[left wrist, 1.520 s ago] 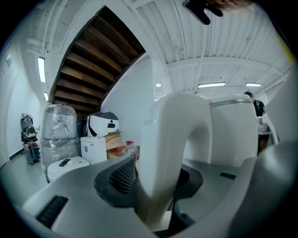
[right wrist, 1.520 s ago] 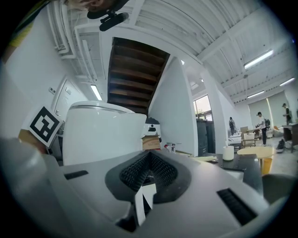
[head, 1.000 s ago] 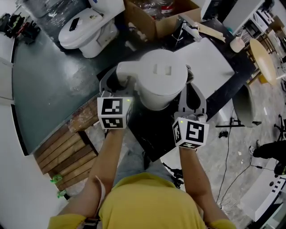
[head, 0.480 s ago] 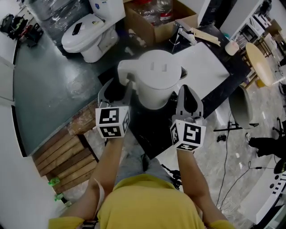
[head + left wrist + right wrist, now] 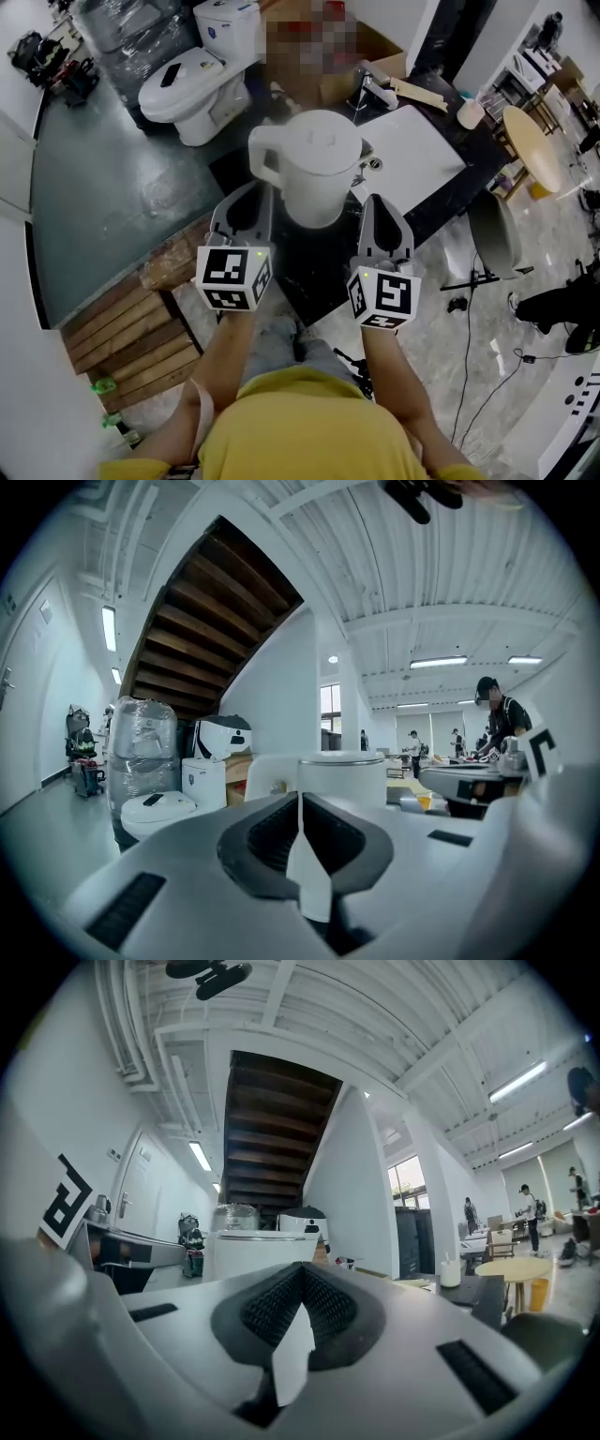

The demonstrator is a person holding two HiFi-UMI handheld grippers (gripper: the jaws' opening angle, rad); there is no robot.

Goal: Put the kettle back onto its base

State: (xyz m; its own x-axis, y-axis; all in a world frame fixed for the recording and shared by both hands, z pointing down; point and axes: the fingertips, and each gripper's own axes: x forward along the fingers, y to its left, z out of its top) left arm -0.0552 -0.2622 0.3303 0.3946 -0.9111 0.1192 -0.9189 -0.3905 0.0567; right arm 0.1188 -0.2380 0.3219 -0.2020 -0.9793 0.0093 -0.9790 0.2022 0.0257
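Since a second ago both tongs have drawn back off the white kettle (image 5: 314,164), no longer flanking it. Kettle stands upright near the black counter's (image 5: 314,255) near edge. The left gripper (image 5: 251,190) is closing, empty; the right gripper (image 5: 380,200) has jaws together, empty

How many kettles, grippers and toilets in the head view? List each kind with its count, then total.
kettle: 1
grippers: 2, left gripper, jaws closing on nothing, and right gripper
toilet: 1
total: 4
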